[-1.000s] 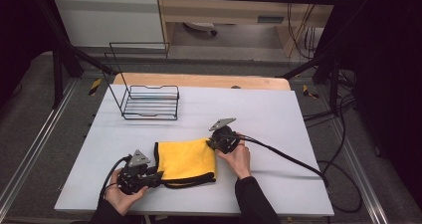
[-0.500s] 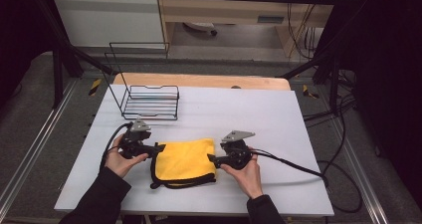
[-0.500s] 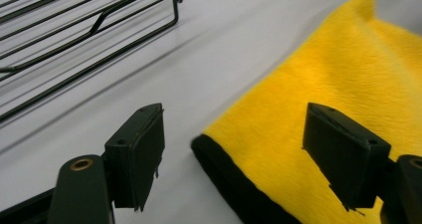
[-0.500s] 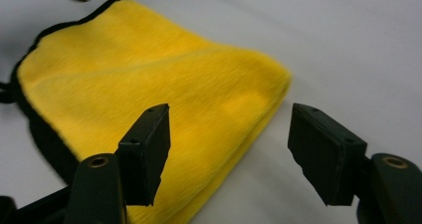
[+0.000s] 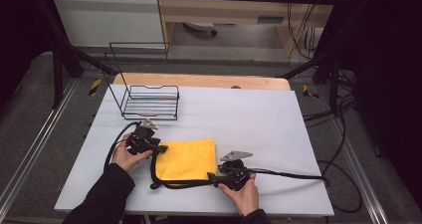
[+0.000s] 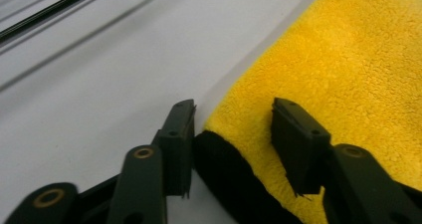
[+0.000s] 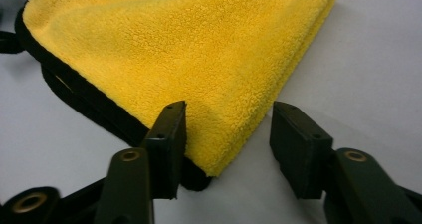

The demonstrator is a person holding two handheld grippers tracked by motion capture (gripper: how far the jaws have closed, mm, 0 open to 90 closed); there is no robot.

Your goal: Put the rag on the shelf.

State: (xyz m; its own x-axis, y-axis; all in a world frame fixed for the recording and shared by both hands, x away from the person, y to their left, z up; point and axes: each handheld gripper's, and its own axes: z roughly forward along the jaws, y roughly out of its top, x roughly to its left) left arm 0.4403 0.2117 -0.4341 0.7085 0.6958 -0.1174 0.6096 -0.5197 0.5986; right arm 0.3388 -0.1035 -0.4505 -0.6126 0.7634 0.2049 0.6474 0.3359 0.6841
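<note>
Hands come in from the near edge of the white surface [image 5: 259, 119], each holding tongs. The right tongs [image 5: 219, 176] sit at the near right corner of the folded yellow cloth [image 5: 186, 159]; in the right gripper view their jaws stand apart, with that corner [image 7: 219, 164] lying between them, unpinched. The left tongs [image 5: 158, 148] are at the cloth's far left corner; in the left gripper view they too are spread wide, straddling the black-trimmed edge [image 6: 224, 169], one jaw on bare surface, the other over the yellow pile. The cloth lies flat in the near middle of the surface, between the two hands. A black cable [image 5: 283, 173] trails right from the right tongs, and another loops by the cloth's near left side. Farther back, well apart from the cloth, a black wire rack [image 5: 149, 102] stands at the far left. Beyond it runs a wooden board edge [image 5: 204, 80].
</note>
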